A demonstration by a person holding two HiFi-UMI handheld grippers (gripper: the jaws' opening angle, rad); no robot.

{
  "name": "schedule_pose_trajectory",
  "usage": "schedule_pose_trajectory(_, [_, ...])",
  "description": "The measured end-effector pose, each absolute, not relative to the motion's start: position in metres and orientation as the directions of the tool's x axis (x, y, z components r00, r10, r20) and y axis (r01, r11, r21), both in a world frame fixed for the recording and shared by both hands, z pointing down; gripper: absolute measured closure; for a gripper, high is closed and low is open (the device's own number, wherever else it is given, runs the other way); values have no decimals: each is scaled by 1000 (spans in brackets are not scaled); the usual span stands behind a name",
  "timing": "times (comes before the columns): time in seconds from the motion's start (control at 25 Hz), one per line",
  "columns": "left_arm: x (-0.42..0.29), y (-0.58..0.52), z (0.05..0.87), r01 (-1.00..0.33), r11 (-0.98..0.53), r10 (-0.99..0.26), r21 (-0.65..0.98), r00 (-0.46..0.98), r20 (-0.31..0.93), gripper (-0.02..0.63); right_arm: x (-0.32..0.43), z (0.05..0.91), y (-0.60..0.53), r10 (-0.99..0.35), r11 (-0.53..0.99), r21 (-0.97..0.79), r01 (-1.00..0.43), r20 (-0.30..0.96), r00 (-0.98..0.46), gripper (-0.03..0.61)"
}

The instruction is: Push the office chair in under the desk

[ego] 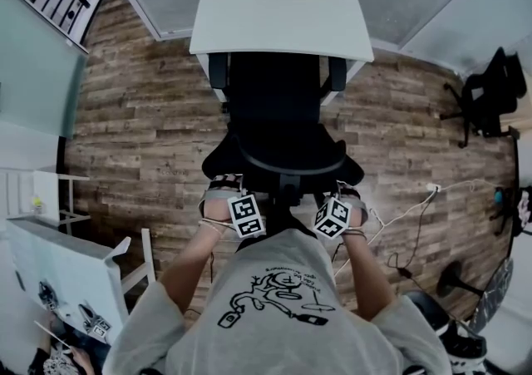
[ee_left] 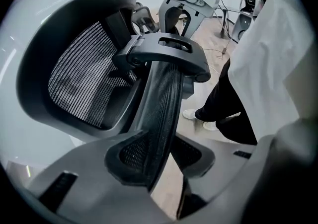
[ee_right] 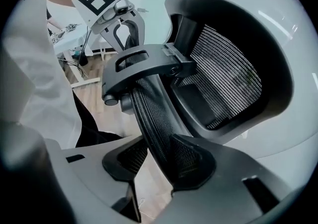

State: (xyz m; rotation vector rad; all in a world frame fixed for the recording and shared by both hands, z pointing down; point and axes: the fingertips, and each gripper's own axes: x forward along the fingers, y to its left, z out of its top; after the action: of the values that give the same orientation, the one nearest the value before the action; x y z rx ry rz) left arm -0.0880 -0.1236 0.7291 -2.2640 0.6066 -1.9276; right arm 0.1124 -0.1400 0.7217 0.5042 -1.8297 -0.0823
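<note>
Black mesh office chair stood at the front edge of the white surface; my left hand-held gripper and right hand-held gripper each clamped, jaws partly apart, on its backrest rim.

Soft, even light fills the head view; the white rectangular tabletop is nearly washed out, while the black mesh office chair sinks into a flat dark mass. Fisheye bend curves the brown wood-plank floor toward the frame's edges. Both gripper views sit inside a round black vignette: the mesh weave is crisp, the grey left claw and right claw near the lens blur, and the pale background glares
</note>
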Motion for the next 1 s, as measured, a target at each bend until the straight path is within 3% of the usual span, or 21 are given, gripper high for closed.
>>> schedule_pose_trajectory(1.0, [-84, -213, 726, -253, -916, -345, -312, 99, 933, 463, 116, 716, -236, -376, 909, 306, -281, 894, -245, 408])
